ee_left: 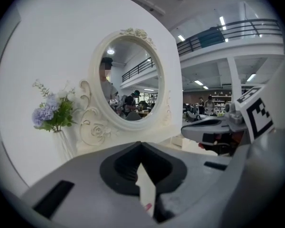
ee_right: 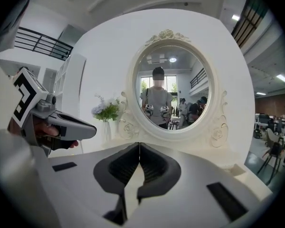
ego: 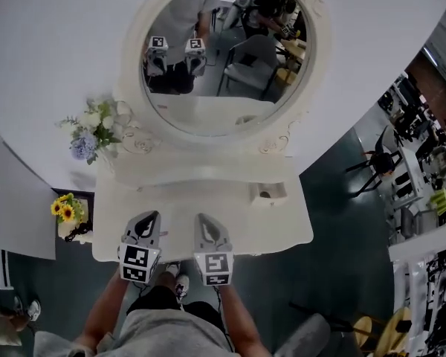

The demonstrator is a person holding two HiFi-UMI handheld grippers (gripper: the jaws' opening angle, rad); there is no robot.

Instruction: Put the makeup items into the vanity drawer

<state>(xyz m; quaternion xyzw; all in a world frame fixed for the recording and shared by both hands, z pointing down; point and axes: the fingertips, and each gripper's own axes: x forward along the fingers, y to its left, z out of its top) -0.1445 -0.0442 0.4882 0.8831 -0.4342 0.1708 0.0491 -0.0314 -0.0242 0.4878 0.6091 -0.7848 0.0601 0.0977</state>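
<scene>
The white vanity table (ego: 208, 188) stands before me under an oval mirror (ego: 223, 58). I can pick out no makeup items on its top, and no drawer front shows from above. My left gripper (ego: 147, 219) and right gripper (ego: 206, 219) hover side by side over the table's front edge, pointing toward the mirror. Both are shut with nothing between the jaws. In the left gripper view the left gripper (ee_left: 141, 145) has its tips touching, with the right gripper (ee_left: 213, 127) beside it. In the right gripper view the right gripper (ee_right: 139, 146) is equally closed.
A vase of pale flowers (ego: 93, 132) stands at the table's back left. A small open box (ego: 267, 192) sits at its right. Sunflowers (ego: 67, 210) stand on a low stand left of the table. Black chairs (ego: 375, 166) are off to the right.
</scene>
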